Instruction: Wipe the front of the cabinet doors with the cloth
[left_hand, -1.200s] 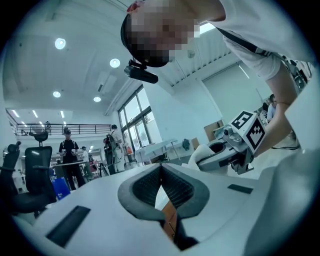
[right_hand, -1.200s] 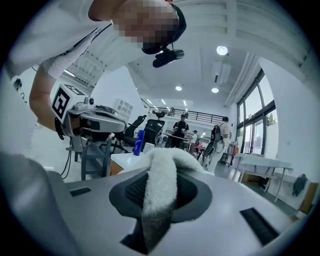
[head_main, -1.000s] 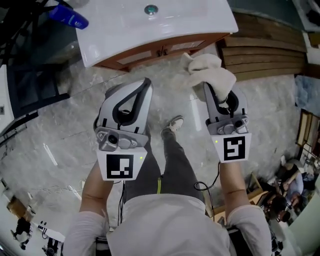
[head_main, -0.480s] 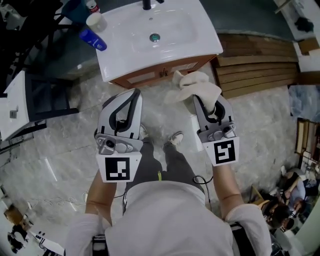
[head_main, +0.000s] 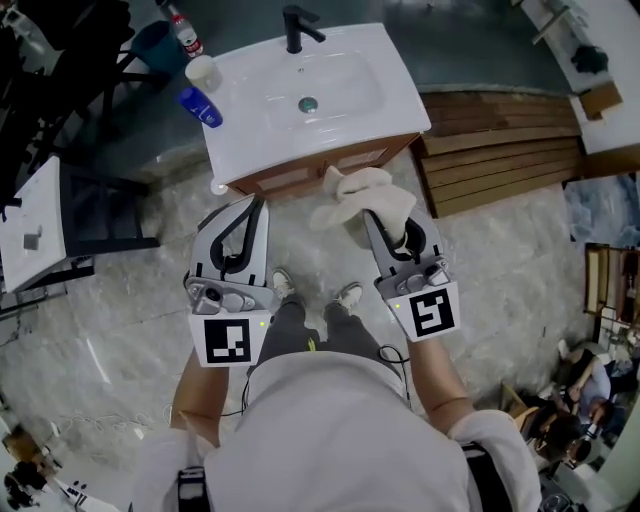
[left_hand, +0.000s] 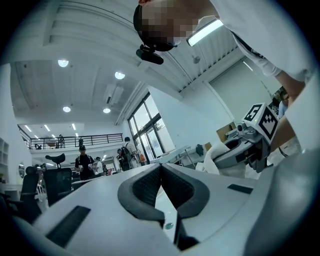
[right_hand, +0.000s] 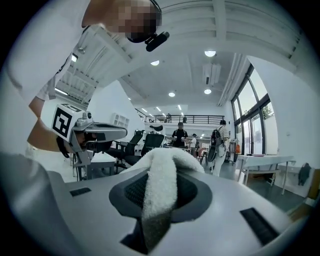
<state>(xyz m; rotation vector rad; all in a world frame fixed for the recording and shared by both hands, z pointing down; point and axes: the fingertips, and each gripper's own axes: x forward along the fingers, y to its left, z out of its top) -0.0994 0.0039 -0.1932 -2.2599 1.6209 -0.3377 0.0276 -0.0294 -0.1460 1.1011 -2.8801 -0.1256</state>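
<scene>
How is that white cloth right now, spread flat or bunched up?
Bunched up. The cloth hangs crumpled from the right gripper, whose jaws are shut on a fold of it.

A grey stone floor and a white sink top.

The floor (head_main: 110, 330) is grey and shiny. On it stand the brown cabinet (head_main: 330, 168) and the person's shoes (head_main: 283, 285), and wooden boards (head_main: 500, 150) lie just beside the cabinet. The white sink top (head_main: 250, 130) sits on the cabinet. A black tap (head_main: 297, 25) stands at its back edge, and a white cup (head_main: 203, 72) is at its left back corner.
</scene>
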